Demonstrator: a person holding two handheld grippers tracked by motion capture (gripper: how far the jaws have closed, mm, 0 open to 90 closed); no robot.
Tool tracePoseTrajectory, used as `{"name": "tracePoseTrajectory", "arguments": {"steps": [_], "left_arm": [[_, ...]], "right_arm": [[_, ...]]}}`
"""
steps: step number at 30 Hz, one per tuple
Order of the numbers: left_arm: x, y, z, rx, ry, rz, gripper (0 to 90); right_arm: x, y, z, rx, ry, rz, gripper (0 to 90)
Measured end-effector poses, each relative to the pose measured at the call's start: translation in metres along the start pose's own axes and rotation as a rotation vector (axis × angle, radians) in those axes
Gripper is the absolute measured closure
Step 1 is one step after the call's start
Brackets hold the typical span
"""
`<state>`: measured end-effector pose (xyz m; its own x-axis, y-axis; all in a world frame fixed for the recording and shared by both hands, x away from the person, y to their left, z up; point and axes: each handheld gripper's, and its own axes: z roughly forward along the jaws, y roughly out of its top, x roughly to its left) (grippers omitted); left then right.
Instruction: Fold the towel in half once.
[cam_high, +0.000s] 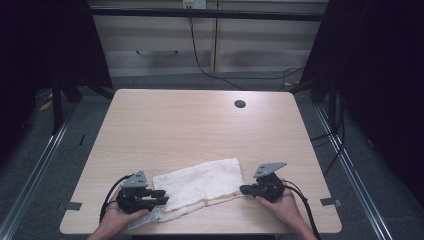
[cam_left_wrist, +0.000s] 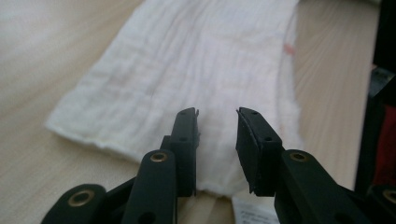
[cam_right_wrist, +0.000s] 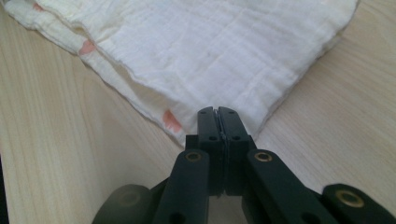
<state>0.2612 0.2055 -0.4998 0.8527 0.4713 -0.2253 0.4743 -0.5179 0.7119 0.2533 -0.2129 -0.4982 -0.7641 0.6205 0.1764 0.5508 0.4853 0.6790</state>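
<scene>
I find a white folded cloth (cam_high: 200, 186) lying flat on the near half of the light wooden table (cam_high: 200, 125), running slantwise between my two grippers. Its weave is a thin, crinkled gauze with fine ribs; in the right gripper view the layers (cam_right_wrist: 224, 51) show stacked edges and small pink-orange marks along the lower hem. A white label (cam_left_wrist: 254, 210) sticks out from under the end nearest my left side. My left gripper (cam_high: 161, 197) sits at the cloth's left end, and in its own view (cam_left_wrist: 217, 140) the jaws stand apart over the fabric with a clear gap between them, holding nothing. My right gripper (cam_high: 243, 189) is at the cloth's right corner; in its own view (cam_right_wrist: 218, 122) the jaws are pressed together at the very tip of that corner, and I cannot tell whether fabric is pinched between them. A round dark hole (cam_high: 240, 104) sits in the table's far side.
</scene>
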Motion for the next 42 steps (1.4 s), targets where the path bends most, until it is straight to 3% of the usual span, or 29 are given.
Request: {"name": "tracePoseTrajectory", "arguments": {"steps": [5,10,12,15,18,22,28,30,35,37,40,42], "left_arm": [[0.005,0.001,0.003,-0.017,0.004,0.003,68.0],[0.003,0.005,0.008,-0.018,0.049,0.034,69.2],[0.003,0.006,0.009,-0.021,0.043,0.024,69.2],[0.004,0.009,0.011,-0.019,0.030,0.015,68.4],[0.001,0.010,0.012,-0.012,0.033,0.024,64.8],[0.001,0.010,0.011,-0.014,0.029,0.020,62.6],[0.007,0.019,0.004,-0.046,0.032,-0.009,60.7],[0.011,0.025,0.004,-0.061,0.032,-0.016,60.7],[0.021,0.038,0.013,-0.070,0.051,-0.018,61.4],[0.026,0.038,0.017,-0.062,0.080,-0.036,61.4],[0.030,0.032,0.021,-0.046,0.089,-0.045,60.6],[0.031,0.030,0.022,-0.045,0.089,-0.054,60.6]], "right_arm": [[0.005,-0.011,-0.011,-0.001,-0.023,0.000,89.2],[0.012,-0.024,-0.024,0.003,-0.050,-0.012,89.2],[0.017,-0.027,-0.028,0.005,-0.063,-0.019,89.2],[0.021,-0.033,-0.033,0.003,-0.019,-0.017,86.7],[0.025,-0.036,-0.040,-0.035,0.009,-0.001,78.9],[0.025,-0.032,-0.050,-0.105,0.000,0.027,71.2],[0.009,-0.007,-0.053,-0.166,-0.031,0.041,65.2],[-0.002,0.006,-0.049,-0.179,-0.035,0.034,65.5],[-0.030,0.030,-0.032,-0.151,-0.057,0.033,68.1],[-0.041,0.035,-0.022,-0.139,-0.057,0.051,66.5],[-0.052,0.036,-0.008,-0.128,-0.049,0.084,64.6],[-0.054,0.036,-0.002,-0.117,-0.042,0.081,64.2]]}}
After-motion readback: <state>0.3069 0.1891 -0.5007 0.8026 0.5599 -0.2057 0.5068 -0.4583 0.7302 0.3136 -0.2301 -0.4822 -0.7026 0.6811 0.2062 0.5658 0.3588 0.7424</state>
